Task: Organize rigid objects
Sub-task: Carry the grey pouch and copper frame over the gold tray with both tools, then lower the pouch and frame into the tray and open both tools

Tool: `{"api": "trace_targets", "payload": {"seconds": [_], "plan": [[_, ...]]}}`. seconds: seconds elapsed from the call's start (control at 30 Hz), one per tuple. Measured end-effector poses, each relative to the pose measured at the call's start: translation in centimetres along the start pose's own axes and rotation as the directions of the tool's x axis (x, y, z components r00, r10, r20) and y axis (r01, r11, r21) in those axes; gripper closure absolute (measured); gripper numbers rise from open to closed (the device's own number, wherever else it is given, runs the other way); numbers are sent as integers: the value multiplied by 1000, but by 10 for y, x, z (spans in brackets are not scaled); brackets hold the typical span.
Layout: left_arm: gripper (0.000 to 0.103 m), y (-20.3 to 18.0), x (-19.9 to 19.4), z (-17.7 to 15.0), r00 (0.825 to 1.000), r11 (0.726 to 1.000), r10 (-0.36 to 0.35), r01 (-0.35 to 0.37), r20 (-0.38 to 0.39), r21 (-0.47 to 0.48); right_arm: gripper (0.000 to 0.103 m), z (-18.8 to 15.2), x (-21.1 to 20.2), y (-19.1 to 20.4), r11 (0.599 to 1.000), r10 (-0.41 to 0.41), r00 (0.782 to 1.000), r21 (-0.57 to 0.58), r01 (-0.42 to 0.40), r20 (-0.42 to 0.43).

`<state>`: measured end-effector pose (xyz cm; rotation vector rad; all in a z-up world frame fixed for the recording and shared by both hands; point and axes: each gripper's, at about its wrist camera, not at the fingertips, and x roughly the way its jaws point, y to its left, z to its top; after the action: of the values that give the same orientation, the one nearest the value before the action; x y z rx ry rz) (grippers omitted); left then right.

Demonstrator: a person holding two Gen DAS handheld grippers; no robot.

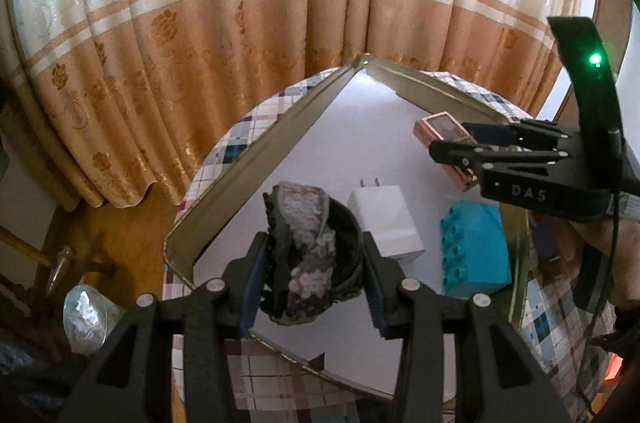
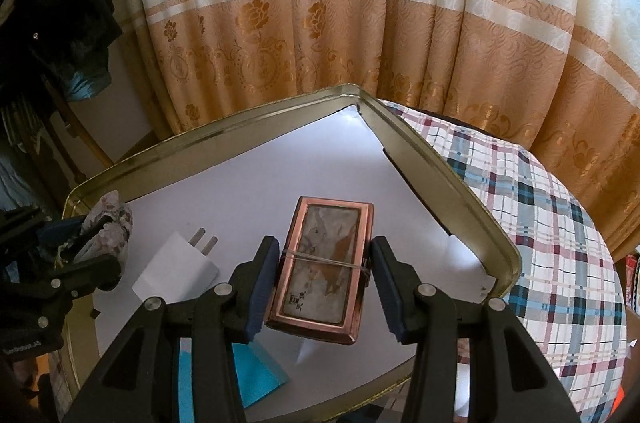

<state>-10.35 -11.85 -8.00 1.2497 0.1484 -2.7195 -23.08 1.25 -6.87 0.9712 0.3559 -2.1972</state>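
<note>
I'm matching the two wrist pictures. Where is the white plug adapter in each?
Left wrist: the white plug adapter lies mid-frame, right of the left gripper.
Right wrist: lower left, prongs pointing up-right.
Shared landmark: the copper-framed box, in both views.

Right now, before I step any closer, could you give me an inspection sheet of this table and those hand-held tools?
Surface: metal tray lined with white paper, on a plaid cloth.
Job's things: sequinned pouch, white charger, blue block, copper box with a rubber band around it.
Clutter: crumpled plastic bag on the floor.
Grippers: left gripper fingers appear to clamp the pouch; right gripper holds the copper box, which looks raised off the paper.
Cables: black cable runs along the right gripper.
Surroundings: cream and orange curtain behind the table.
</note>
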Motion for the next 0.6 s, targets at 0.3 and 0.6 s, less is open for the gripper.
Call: {"api": "trace_targets", "payload": {"seconds": [0.3, 0.6], "plan": [[27, -3, -25, -8, 998, 999, 31, -30, 55, -22, 35, -9, -28, -1, 999, 1, 998, 54, -4, 58], [27, -51, -62, -33, 987, 998, -61, 62, 151, -3, 30, -64, -107, -17, 990, -8, 987, 138, -15, 163]]}}
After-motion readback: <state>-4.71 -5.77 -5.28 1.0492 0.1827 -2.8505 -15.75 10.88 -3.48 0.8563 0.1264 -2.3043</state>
